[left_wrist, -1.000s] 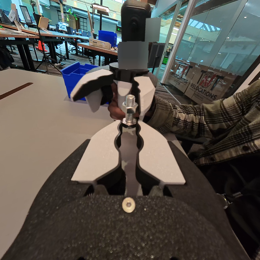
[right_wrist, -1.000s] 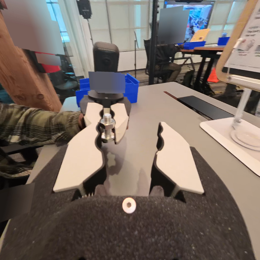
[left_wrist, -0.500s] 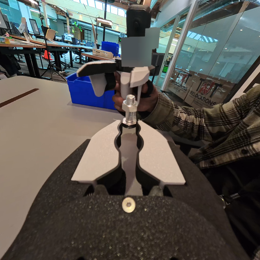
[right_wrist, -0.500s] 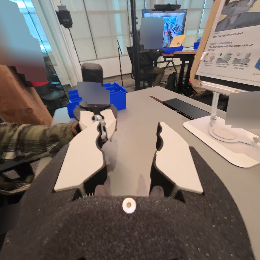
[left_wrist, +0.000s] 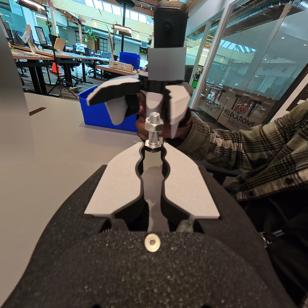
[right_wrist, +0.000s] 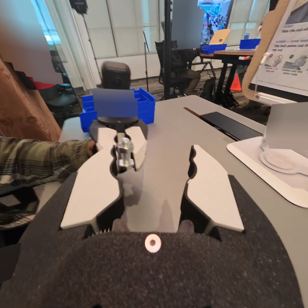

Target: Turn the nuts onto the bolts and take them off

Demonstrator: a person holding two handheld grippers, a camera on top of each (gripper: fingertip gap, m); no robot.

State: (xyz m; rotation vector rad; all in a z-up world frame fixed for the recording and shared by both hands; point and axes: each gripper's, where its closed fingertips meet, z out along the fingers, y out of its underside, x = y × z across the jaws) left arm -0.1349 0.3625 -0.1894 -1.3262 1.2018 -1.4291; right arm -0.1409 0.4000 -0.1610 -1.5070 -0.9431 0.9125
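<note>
My left gripper [left_wrist: 152, 149] is shut on the head of a silver bolt [left_wrist: 153, 140] and holds it upright above the grey table [left_wrist: 50, 158]. A hex nut [left_wrist: 154, 125] sits on the thread near the top, with a little thread above it. My right gripper [right_wrist: 152, 150] is open and empty. In the right wrist view the bolt [right_wrist: 124, 157] and nut [right_wrist: 125, 147] stand just inside its left finger [right_wrist: 96, 183], with no finger touching the nut. In the left wrist view its spread fingers [left_wrist: 115, 108] hang just behind the nut.
A blue bin [left_wrist: 100, 110] stands on the table behind the grippers; it also shows in the right wrist view [right_wrist: 146, 106]. A white stand base [right_wrist: 250, 168] with a sign board and a black slab [right_wrist: 230, 126] lie to the right. A plaid sleeve [left_wrist: 241, 150] reaches in. My hands' fingertips stand some 4 cm from each other.
My right gripper drew back and up from the bolt, then came in close again, open throughout. My left gripper kept its hold on the bolt; the nut sits at the same height.
</note>
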